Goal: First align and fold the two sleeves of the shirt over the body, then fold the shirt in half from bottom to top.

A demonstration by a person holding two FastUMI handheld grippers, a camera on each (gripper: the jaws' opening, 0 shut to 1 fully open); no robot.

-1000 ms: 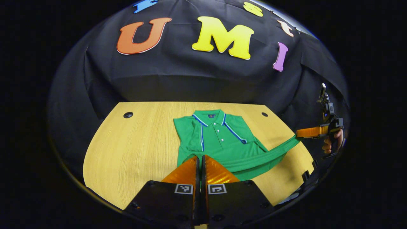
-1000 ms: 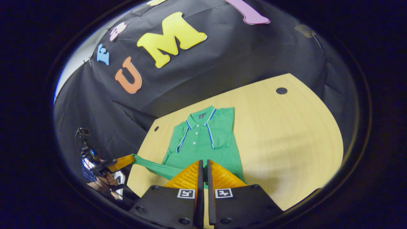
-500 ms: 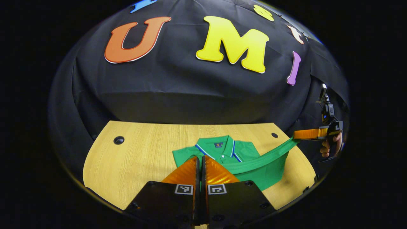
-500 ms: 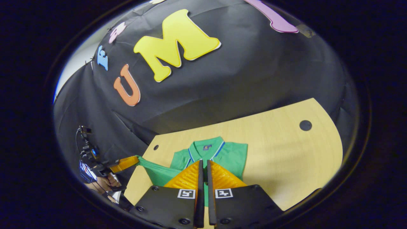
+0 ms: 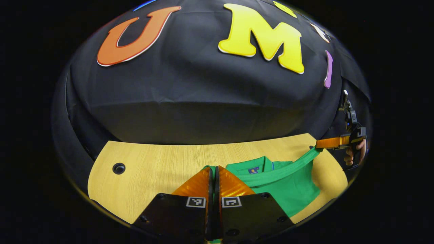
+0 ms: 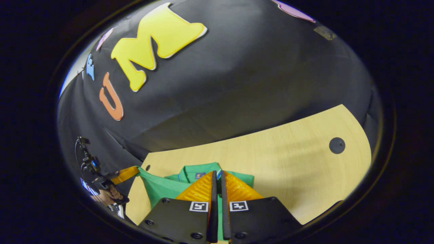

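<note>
A: Step in hand, by my read: the last fold, bottom to top. Green shirt (image 5: 291,189) lies on the wooden table (image 5: 152,166); its hem is held up in a taut band between the two grippers, over the collar (image 5: 252,167) end.

B: Jaws?

A: Left gripper (image 5: 213,169): fingers pressed together with green cloth between them at the tips, so gripping the shirt. Right gripper (image 6: 217,173): same, closed on the fabric. In the left gripper view the right one also shows far off at the edge, a hand (image 5: 352,154) on its grip, the hem running to its tip.

B: Sleeves done?

A: Cannot tell from here (lifted cloth hides most of the body), but none hangs out at the sides.

B: Next move calls for what?

A: Judgement only: carry both corners level to the collar line, lower them together, then let go. Unequal height would skew the fold.

B: Anything in the way?

A: Nothing on the table near the shirt. Two dark grommet holes (image 5: 118,168) (image 6: 337,145) sit well apart from it. Booth's black cloth wall (image 5: 203,98) stands just behind the table's far edge.
</note>
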